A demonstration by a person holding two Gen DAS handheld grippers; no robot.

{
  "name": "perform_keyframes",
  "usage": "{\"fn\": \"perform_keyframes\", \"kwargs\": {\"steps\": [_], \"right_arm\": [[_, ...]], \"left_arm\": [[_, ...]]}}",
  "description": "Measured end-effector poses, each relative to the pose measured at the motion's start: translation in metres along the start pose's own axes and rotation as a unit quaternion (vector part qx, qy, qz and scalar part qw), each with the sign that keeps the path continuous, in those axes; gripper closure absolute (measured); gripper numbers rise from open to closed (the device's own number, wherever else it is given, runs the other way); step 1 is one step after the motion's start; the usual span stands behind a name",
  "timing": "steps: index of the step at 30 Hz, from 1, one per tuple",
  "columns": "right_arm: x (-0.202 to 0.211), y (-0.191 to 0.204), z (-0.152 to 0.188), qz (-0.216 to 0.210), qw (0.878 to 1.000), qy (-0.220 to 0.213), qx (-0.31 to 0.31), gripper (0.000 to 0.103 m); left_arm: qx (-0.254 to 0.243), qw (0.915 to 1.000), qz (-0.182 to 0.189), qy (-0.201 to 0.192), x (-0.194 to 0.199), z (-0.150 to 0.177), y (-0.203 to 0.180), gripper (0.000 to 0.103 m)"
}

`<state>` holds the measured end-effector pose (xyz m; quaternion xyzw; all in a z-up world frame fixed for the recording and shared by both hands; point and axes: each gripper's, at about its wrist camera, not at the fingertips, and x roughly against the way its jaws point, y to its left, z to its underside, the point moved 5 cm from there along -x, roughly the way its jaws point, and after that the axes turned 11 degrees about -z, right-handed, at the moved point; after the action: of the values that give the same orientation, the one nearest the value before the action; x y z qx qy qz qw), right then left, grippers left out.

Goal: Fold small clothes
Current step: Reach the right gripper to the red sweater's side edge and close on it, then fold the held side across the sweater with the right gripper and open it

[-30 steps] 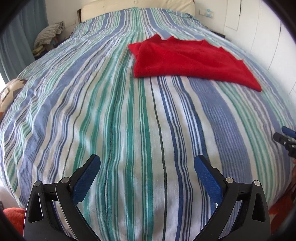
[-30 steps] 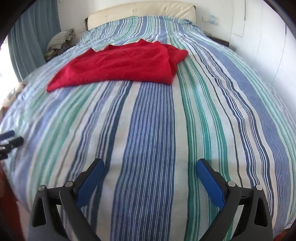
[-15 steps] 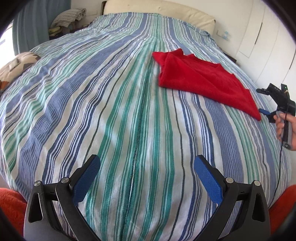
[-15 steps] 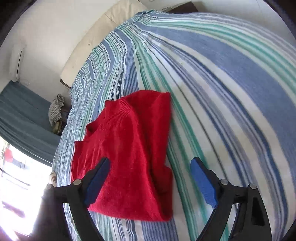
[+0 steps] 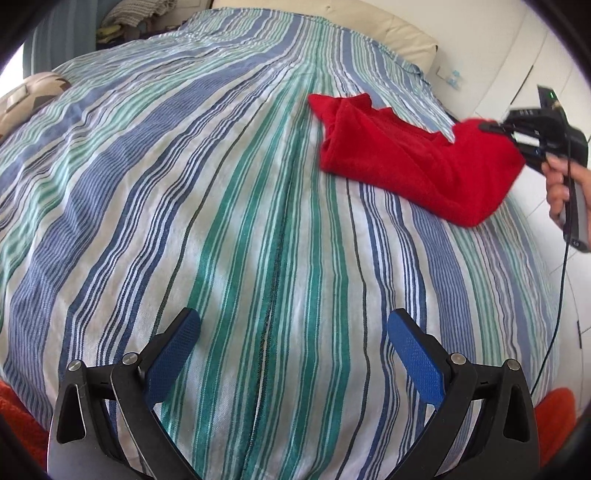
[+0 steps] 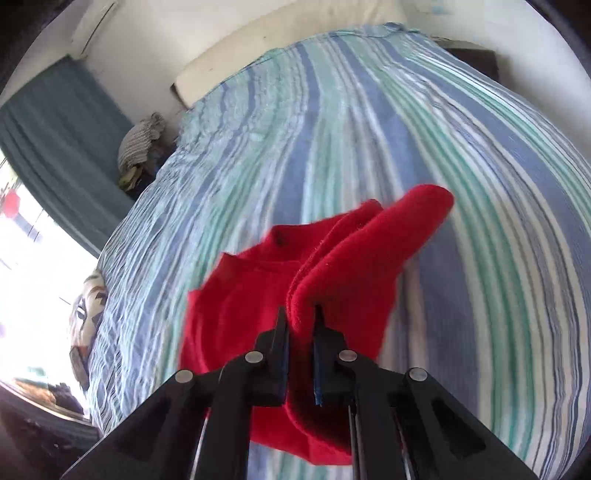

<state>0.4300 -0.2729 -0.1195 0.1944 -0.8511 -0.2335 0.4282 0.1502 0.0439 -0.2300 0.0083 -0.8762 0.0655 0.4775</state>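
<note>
A red knit garment (image 5: 406, 158) lies on the striped bed cover (image 5: 221, 184) at the right. Its right end is raised and bunched where my right gripper (image 5: 491, 127), held by a hand (image 5: 557, 184), grips it. In the right wrist view the right gripper (image 6: 300, 314) has its jaws closing, with a thick fold of the red garment (image 6: 351, 258) pinched between the pads. The cloth hangs below them, off the bed. My left gripper (image 5: 293, 328) stands open over bare cover near the bed's front edge, well away from the garment.
A patterned pillow (image 5: 29, 96) lies at the bed's left side and a cream headboard (image 5: 388, 26) at the far end. Folded laundry (image 6: 142, 144) is piled beside a blue curtain (image 6: 66, 122). White cupboard doors (image 5: 517, 55) stand to the right.
My right gripper swung in to the garment's end, closed on it and lifted it off the cover. The left gripper drifted a little and rolled, staying open.
</note>
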Motion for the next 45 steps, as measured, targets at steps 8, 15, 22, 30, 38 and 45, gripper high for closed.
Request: {"fn": "perform_keyframes", "kwargs": {"steps": [8, 15, 22, 30, 38, 45], "right_arm": [[-0.137, 0.101, 0.040, -0.032, 0.994, 0.097, 0.034, 0.082], [-0.131, 0.117, 0.081, -0.193, 0.970, 0.145, -0.034, 0.041], [-0.100, 0.099, 0.071, -0.060, 0.989, 0.104, 0.084, 0.057], [-0.177, 0.128, 0.180, -0.005, 0.953, 0.190, 0.238, 0.091], [-0.110, 0.144, 0.167, -0.018, 0.955, 0.091, 0.282, 0.082], [-0.091, 0.132, 0.164, 0.021, 0.957, 0.067, 0.282, 0.071]], "left_arm": [[0.029, 0.9995, 0.004, 0.007, 0.002, -0.003, 0.018, 0.001], [0.052, 0.9984, 0.014, 0.014, 0.003, -0.008, 0.028, 0.001], [0.050, 0.9981, 0.025, 0.025, 0.000, -0.008, 0.022, 0.001], [0.017, 0.9997, -0.004, 0.017, -0.005, -0.002, 0.014, 0.001], [0.012, 0.9997, -0.008, 0.020, -0.009, -0.002, 0.011, 0.001], [0.007, 0.9998, -0.011, 0.018, -0.008, 0.000, 0.009, 0.001]]}}
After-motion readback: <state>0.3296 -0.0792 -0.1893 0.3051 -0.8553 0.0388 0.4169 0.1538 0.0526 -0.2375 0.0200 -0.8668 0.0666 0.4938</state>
